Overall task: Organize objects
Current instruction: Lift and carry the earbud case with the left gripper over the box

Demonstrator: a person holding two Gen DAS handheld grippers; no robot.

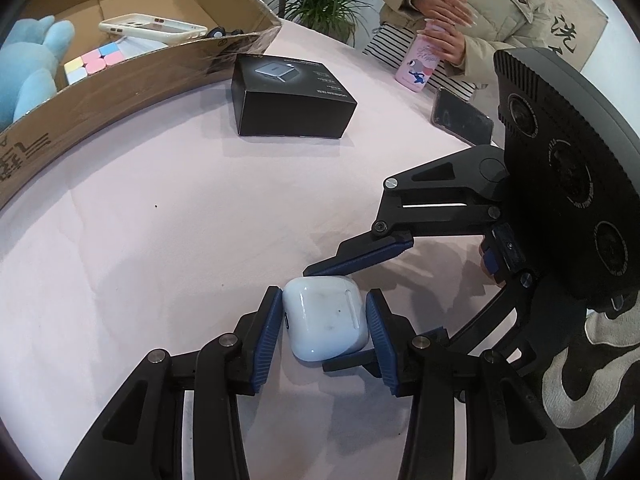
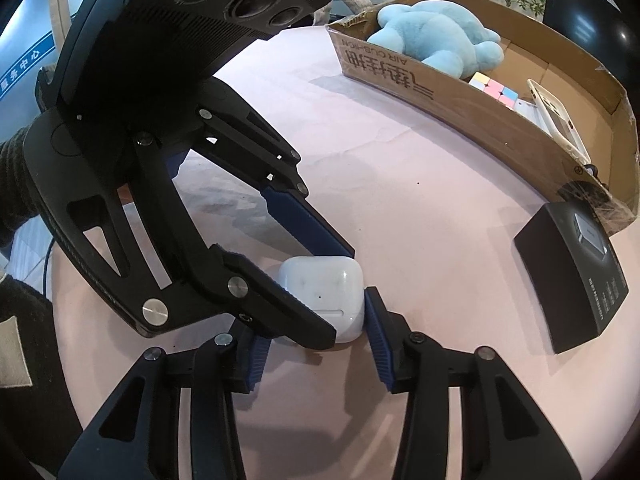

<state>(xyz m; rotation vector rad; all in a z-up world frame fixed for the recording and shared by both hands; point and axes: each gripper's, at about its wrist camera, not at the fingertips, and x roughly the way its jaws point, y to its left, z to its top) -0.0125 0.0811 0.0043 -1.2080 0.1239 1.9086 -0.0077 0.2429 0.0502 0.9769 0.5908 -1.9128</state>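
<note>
A white earbud case point(image 1: 325, 316) lies on the pink table cloth point(image 1: 160, 240). My left gripper point(image 1: 324, 316) is shut on the case, its blue pads against the case's left and right sides. My right gripper point(image 1: 316, 316) reaches in from the right with one finger behind the case and one in front, touching or nearly touching it. In the right wrist view the case point(image 2: 332, 292) sits between the right gripper's pads point(image 2: 316, 320), and the left gripper's fingers point(image 2: 304, 224) cross over it from the left.
An open cardboard box point(image 1: 132, 76) stands at the back left and holds a blue plush toy point(image 1: 28, 68), a pastel cube point(image 1: 90, 62) and a cream phone case point(image 1: 152, 28). A black product box point(image 1: 292, 96), a phone point(image 1: 460, 116) and a person holding a pink bottle point(image 1: 420, 60) are beyond.
</note>
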